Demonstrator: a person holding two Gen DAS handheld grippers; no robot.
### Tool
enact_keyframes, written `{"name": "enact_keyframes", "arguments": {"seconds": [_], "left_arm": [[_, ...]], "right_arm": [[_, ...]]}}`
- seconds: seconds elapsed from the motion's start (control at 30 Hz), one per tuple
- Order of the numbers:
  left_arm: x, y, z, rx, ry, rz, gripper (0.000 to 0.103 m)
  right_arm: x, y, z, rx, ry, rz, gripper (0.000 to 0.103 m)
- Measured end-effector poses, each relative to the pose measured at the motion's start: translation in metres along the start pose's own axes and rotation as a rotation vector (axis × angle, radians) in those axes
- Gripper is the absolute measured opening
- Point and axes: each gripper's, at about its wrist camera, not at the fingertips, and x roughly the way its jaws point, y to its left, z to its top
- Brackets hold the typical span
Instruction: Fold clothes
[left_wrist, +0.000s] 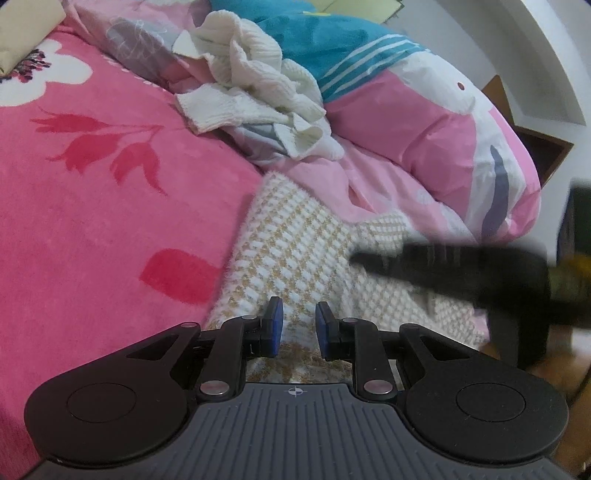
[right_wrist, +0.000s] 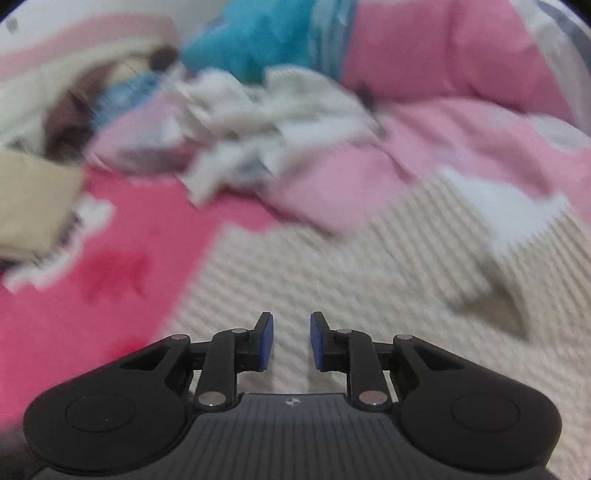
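Left gripper (left_wrist: 298, 328): jaws slightly apart, nothing between them, over the sweater.
Right gripper (right_wrist: 290, 339): jaws slightly apart, empty, view blurred.
Sweater (left_wrist: 295, 251): checked cream knit, lying on the bed (left_wrist: 92, 206) beside the pink quilt (left_wrist: 424, 147).
White clothes (left_wrist: 258, 92): crumpled heap farther back.

A cream and tan houndstooth knit garment (left_wrist: 295, 254) lies spread flat on the bed, its left edge on the bright pink floral blanket (left_wrist: 92, 206) and its far edge against the pale pink duvet (left_wrist: 388, 177). Beyond it, a white ribbed knit garment (left_wrist: 255, 85) sits crumpled in a heap.
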Motion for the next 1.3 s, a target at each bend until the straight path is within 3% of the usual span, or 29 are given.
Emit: {"name": "enact_keyframes", "arguments": {"seconds": [0.03,0.13,0.27,0.47,0.6,0.73,0.87,0.97,1.03,1.2,1.3], "left_arm": [[0.0,0.0,0.0,-0.001,0.0,-0.001,0.021],[0.001,0.001,0.0,-0.007,0.001,-0.002,0.021],[0.0,0.001,0.0,-0.006,0.0,0.003,0.021],[-0.001,0.001,-0.001,-0.004,-0.002,0.006,0.021],[0.0,0.0,-0.002,0.005,-0.007,0.015,0.021],[0.0,-0.001,-0.002,0.011,-0.009,0.019,0.021],[-0.001,-0.001,-0.002,0.01,-0.01,0.018,0.021],[-0.001,-0.001,-0.002,0.015,-0.011,0.021,0.021],[-0.001,0.0,-0.002,0.015,-0.013,0.02,0.021],[-0.001,0.001,-0.002,0.008,-0.012,0.015,0.021],[0.0,0.001,-0.002,0.003,-0.011,0.014,0.021]], "right_arm": [[0.007,0.003,0.002,0.0,-0.007,0.019,0.022],[0.054,0.005,-0.012,-0.053,0.088,-0.049,0.021],[0.053,0.009,-0.001,-0.052,0.113,-0.065,0.021],[0.063,0.024,0.023,-0.091,0.072,0.035,0.022],[0.097,0.025,0.009,-0.105,0.088,-0.005,0.022],[0.084,0.026,0.02,-0.086,0.091,-0.006,0.022],[0.081,0.029,0.035,-0.066,0.031,0.045,0.022],[0.115,0.028,0.032,-0.074,0.085,-0.021,0.02],[0.122,0.025,0.032,-0.047,0.073,-0.026,0.021],[0.084,0.015,0.041,0.004,0.012,-0.004,0.021],[0.054,0.013,0.039,-0.046,0.014,0.061,0.022]]}}
